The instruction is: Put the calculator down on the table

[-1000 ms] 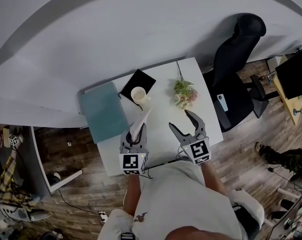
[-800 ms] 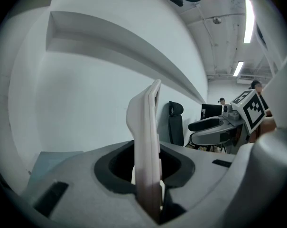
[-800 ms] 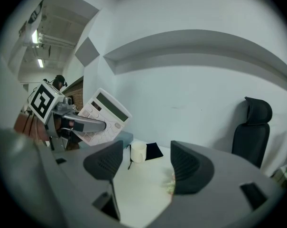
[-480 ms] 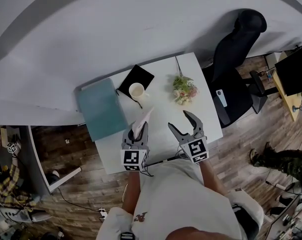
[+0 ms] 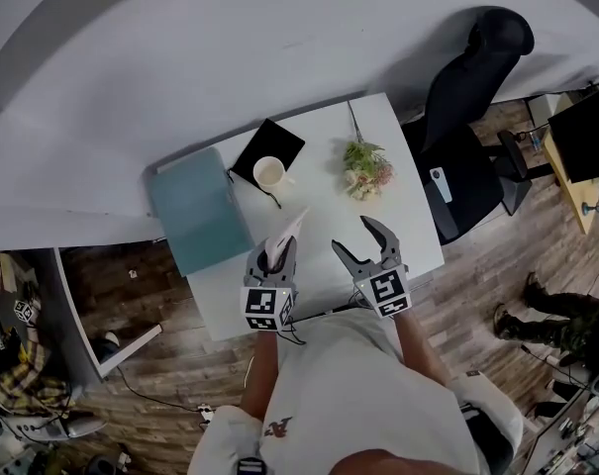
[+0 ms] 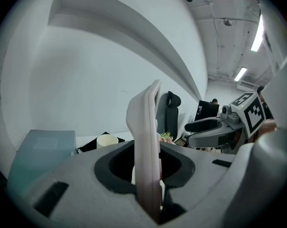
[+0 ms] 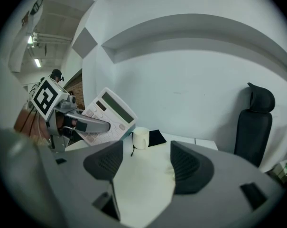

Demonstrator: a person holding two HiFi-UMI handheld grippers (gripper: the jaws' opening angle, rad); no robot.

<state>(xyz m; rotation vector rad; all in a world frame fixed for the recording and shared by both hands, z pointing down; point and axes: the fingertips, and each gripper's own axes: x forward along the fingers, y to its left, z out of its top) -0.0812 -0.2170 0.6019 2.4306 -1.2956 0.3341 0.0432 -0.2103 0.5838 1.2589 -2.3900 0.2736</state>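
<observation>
A white calculator is tilted up above the near part of the white table, with my left gripper shut on its lower end. The left gripper view shows the calculator edge-on between the jaws of that gripper. From the right gripper view I see the calculator's keys and display, with the left gripper's finger across it. My right gripper hovers open and empty to the right of it, over the table.
At the back of the table stand a cream cup on a black notebook, a small bunch of flowers and a teal box at the left edge. A black office chair stands at the right.
Both grippers have come down toward the table. The calculator stays gripped in the left one and the right one stays open.
</observation>
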